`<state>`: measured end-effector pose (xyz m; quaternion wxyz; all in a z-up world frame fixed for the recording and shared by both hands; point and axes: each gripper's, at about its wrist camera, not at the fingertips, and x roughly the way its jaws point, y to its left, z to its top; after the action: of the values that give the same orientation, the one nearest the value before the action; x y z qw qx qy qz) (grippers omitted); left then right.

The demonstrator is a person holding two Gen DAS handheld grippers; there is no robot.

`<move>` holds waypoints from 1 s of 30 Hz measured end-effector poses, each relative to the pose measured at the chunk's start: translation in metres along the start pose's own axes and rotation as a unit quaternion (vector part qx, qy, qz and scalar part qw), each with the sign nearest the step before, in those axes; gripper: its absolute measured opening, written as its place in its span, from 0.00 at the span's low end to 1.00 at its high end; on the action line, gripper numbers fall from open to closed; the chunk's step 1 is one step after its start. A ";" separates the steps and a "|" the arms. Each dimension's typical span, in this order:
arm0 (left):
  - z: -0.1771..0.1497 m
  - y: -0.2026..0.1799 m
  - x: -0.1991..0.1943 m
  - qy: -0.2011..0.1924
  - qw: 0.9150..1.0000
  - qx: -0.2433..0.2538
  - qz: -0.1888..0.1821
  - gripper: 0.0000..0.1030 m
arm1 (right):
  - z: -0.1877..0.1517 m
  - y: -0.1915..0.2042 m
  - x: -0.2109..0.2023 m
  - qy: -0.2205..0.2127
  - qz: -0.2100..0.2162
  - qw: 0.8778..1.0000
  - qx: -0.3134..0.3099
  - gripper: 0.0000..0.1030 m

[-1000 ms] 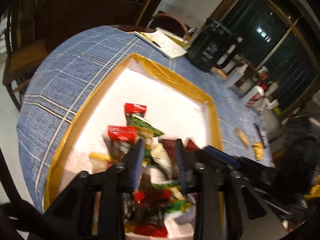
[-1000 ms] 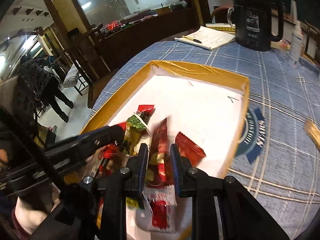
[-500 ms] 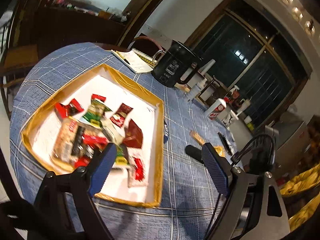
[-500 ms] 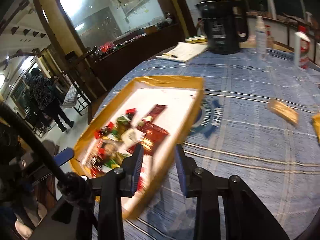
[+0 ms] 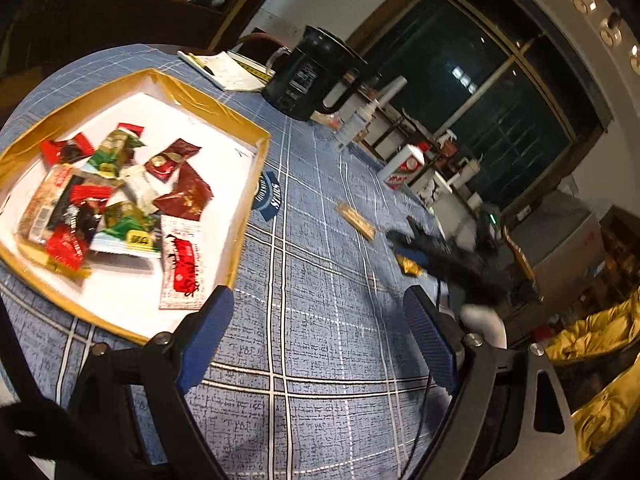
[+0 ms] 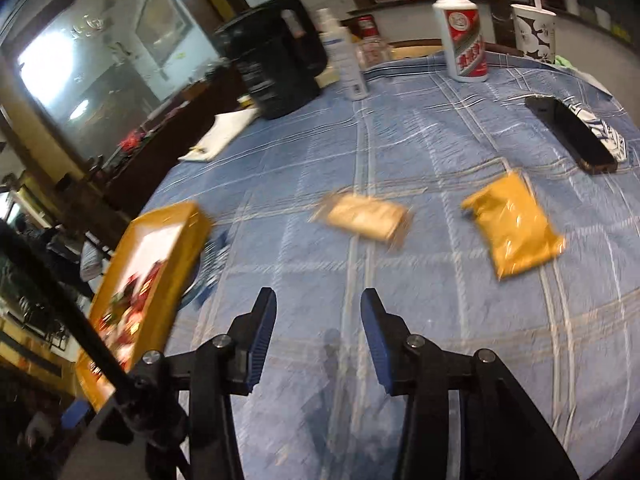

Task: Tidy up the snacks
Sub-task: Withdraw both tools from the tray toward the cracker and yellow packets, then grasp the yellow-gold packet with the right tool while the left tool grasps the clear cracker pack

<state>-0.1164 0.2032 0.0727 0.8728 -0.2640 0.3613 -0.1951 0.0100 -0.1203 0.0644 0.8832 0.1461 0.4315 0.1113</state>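
Right claw [image 6: 318, 336], foreground: jaws part-way apart and opening, nothing between them, only blue checked counter [image 6: 400, 360] beneath. Ahead and slightly left of this claw lies the tan wrapped snack bar [image 6: 362, 219]; ahead and to its right, the yellow snack packet [image 6: 514, 226], with a black phone [image 6: 570, 134] beyond it. Let the jaws widen fully before you descend, and straddle the bar across its short side. Left claw [image 5: 320, 334]: jaws wide, empty, over bare cloth. To its left sits the gold-rimmed tray [image 5: 248, 200], already piled with snack packets [image 5: 120, 196]; carry each remaining snack there.
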 end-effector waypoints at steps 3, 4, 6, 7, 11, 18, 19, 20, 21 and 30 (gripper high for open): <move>0.001 -0.002 0.011 0.007 1.000 0.015 0.007 0.84 | 0.024 -0.004 0.021 -0.007 -0.032 0.999 -0.018 0.43; 0.001 -0.002 0.012 0.009 1.000 0.018 0.008 0.84 | 0.032 -0.004 0.029 -0.011 -0.045 0.998 -0.031 0.43; 0.002 -0.001 0.017 0.013 1.000 0.025 0.009 0.84 | 0.045 -0.004 0.047 -0.009 -0.056 0.997 -0.043 0.43; 0.002 -0.001 0.019 0.014 0.999 0.027 0.011 0.84 | 0.050 -0.006 0.056 -0.004 -0.052 0.998 -0.041 0.43; 0.005 0.003 0.025 0.020 0.999 0.025 0.015 0.84 | 0.060 -0.016 0.088 0.022 -0.061 0.997 -0.044 0.43; 0.003 0.003 0.030 0.023 0.999 0.022 0.013 0.84 | 0.021 0.009 0.070 0.064 -0.044 0.995 -0.063 0.20; 0.001 0.001 0.030 0.025 0.999 0.023 0.010 0.84 | 0.009 0.017 0.064 0.071 -0.032 0.994 -0.072 0.20; -0.001 -0.002 0.029 0.027 0.999 0.025 0.007 0.84 | 0.001 0.022 0.060 0.075 -0.021 0.994 -0.076 0.20; -0.003 -0.005 0.028 0.028 0.999 0.028 0.006 0.84 | -0.007 0.027 0.055 0.085 -0.002 0.993 -0.080 0.20; -0.015 -0.033 0.025 0.042 0.996 0.083 0.016 0.84 | 0.015 -0.038 -0.049 -0.044 -0.047 0.998 -0.026 0.60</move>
<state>-0.1161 0.1591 0.0704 0.8789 -0.1764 0.3840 -0.2212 -0.0053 -0.1740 0.0957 0.9092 0.1073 0.3953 0.0745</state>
